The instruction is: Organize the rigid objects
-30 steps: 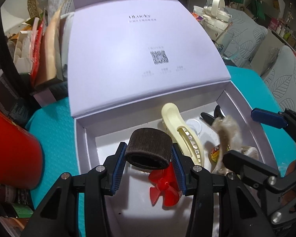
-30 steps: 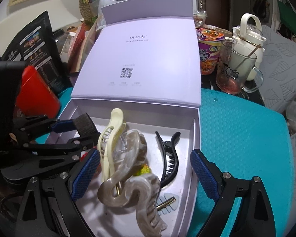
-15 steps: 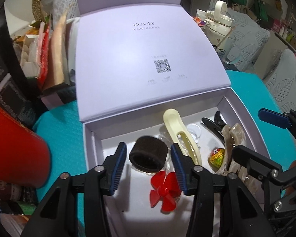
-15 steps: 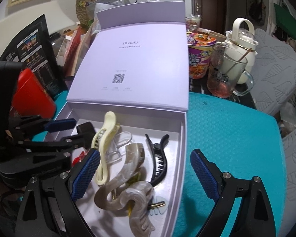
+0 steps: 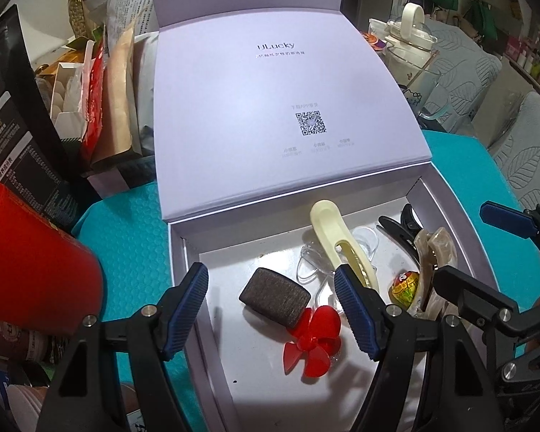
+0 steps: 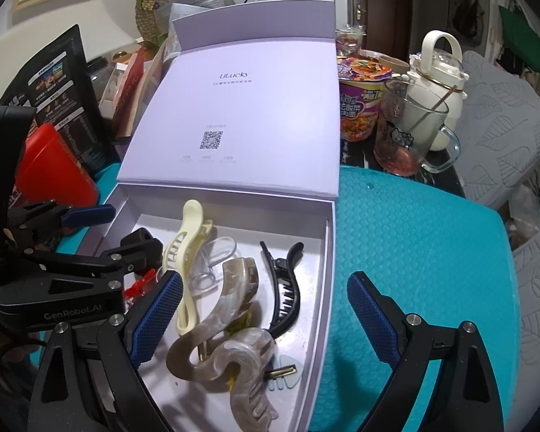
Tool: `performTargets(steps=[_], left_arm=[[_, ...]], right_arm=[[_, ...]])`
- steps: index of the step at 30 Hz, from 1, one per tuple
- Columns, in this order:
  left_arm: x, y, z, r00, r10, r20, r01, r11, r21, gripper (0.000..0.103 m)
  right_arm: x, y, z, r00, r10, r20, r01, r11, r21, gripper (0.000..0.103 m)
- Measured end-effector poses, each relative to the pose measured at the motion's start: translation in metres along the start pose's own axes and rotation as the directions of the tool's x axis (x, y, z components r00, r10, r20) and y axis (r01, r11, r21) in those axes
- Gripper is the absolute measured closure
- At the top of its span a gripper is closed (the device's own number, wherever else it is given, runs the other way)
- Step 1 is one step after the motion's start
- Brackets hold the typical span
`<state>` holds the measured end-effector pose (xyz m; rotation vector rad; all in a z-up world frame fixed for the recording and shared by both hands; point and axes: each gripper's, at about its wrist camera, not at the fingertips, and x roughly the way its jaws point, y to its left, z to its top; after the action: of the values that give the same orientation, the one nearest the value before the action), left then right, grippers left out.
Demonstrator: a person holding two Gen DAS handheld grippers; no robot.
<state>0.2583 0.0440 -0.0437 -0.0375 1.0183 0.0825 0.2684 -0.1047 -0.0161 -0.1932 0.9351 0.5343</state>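
An open lilac box (image 5: 178, 252) (image 6: 329, 252) lies on a teal mat, lid tipped back. A dark brown roller (image 5: 274, 297) lies on its floor beside a red propeller (image 5: 315, 340). A cream hair claw (image 5: 336, 241) (image 6: 187, 262), a marbled beige claw (image 6: 230, 327) (image 5: 437, 252), a black clip (image 6: 288, 288) (image 5: 399, 226), clear clips (image 6: 212, 255) and a wrapped candy (image 5: 405, 286) also lie inside. My left gripper (image 5: 270, 313) is open above the roller. My right gripper (image 6: 264, 320) is open over the box's right edge.
A red canister (image 5: 28, 262) stands left of the box. Packets and cartons (image 5: 100, 100) crowd the back left. A noodle cup (image 6: 360, 100), a glass mug (image 6: 410, 133) and a white kettle (image 6: 439, 75) stand behind the mat. Bare teal mat (image 6: 432, 252) lies right of the box.
My left gripper opened and let go of the brown roller, which now lies in the box. Both grippers have pulled back and up from the box.
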Motion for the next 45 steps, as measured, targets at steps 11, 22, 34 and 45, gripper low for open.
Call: performTargets(steps=[11,22,34,45], left_arm=[[-0.043,0.002,-0.004,0.996,0.031,0.082,-0.029,0.999,-0.015,0.031],[-0.098,-0.009,-0.002,0.984,0.004,0.178,-0.005,1.0,0.005,0.031],[-0.165,-0.014,-0.013,0.95,-0.016,0.312,0.01,1.0,0.019,0.031],[-0.213,-0.015,-0.04,0.921,-0.003,0.389,-0.003,1.0,0.015,0.03]], right_arm=[[-0.027,0.003,0.004,0.999,0.012,0.052,-0.012,1.0,-0.005,0.009],[-0.079,0.014,0.006,0.99,-0.021,0.136,0.026,0.999,-0.031,0.009],[-0.14,0.03,-0.001,0.97,-0.043,0.241,0.057,0.997,-0.048,0.009],[-0.192,0.047,-0.021,0.939,-0.074,0.336,0.102,0.993,-0.064,0.009]])
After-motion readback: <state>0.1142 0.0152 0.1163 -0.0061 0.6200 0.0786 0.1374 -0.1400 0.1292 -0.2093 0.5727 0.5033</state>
